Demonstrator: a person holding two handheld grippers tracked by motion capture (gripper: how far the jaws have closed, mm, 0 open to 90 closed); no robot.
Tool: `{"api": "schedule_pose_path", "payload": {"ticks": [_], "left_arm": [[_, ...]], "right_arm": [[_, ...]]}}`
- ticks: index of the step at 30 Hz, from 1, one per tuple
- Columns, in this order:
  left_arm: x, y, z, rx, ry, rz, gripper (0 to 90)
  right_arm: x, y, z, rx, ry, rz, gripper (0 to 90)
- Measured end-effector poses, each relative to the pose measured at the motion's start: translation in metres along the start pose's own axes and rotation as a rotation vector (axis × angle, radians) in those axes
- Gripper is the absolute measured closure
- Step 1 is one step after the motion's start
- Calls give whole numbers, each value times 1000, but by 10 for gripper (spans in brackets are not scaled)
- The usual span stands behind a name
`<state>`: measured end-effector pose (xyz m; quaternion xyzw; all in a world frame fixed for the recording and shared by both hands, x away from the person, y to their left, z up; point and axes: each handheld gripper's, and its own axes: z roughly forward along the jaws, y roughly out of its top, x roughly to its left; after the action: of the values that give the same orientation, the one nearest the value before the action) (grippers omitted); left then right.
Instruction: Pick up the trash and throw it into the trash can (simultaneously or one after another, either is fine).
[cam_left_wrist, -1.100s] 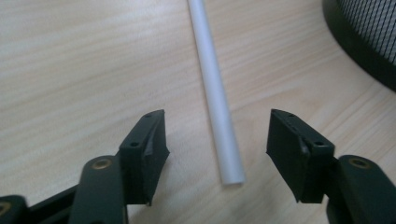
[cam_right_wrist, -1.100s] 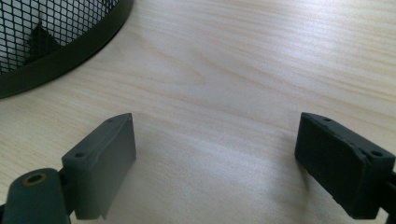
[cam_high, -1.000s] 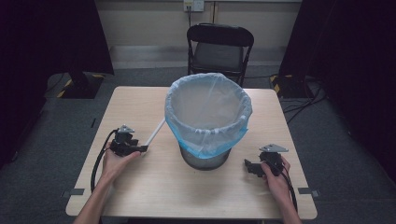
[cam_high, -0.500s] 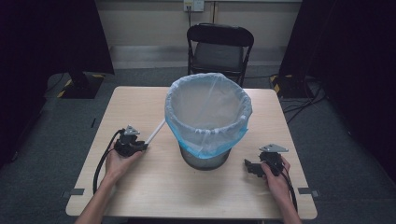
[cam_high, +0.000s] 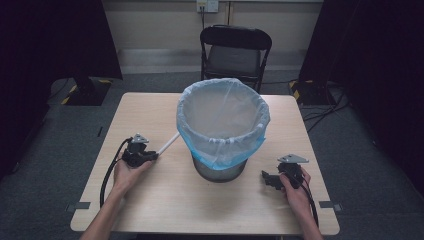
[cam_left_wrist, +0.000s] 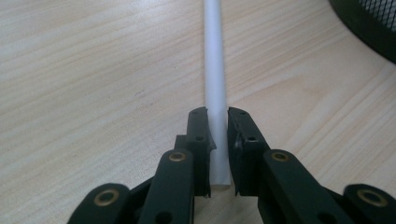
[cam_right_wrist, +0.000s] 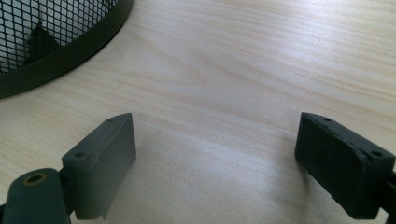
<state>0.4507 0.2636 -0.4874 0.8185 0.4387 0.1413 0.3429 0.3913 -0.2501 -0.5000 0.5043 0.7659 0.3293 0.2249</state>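
- While the mesh waste bin (cam_high: 221, 131) with its blue liner stands mid-table (cam_high: 150, 200), the left gripper (cam_left_wrist: 218, 122) clamps the near end of a white tube (cam_left_wrist: 215, 60) lying flat on the wood, just left of the bin.
- Right gripper (cam_right_wrist: 215, 154) hovers low beside the bin, jaws spread wide, nothing between them.

You have no text, label, brand, number or sign to read anywhere in these pictures.
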Motion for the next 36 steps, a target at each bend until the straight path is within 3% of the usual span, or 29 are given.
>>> {"api": "schedule_pose_path", "payload": {"ticks": [3, 13, 23, 30, 35, 36], "left_arm": [[0, 0, 0, 2, 2, -11, 799], [4, -1, -1, -36, -49, -53, 800], [5, 2, -7, -89, -51, -48, 800], [10, 4, -15, -155, -66, -84, 800], [13, 5, -21, -187, -79, -130, 801], [13, 7, -26, -212, -103, -151, 801]], "right_arm": [[0, 0, 0, 0, 0, -1, 114], [0, 0, 0, 0, 0, 0, 114], [0, 0, 0, 0, 0, 0, 114], [0, 0, 0, 0, 0, -1, 114], [0, 0, 0, 0, 0, 0, 114], [0, 0, 0, 0, 0, 0, 114]]}}
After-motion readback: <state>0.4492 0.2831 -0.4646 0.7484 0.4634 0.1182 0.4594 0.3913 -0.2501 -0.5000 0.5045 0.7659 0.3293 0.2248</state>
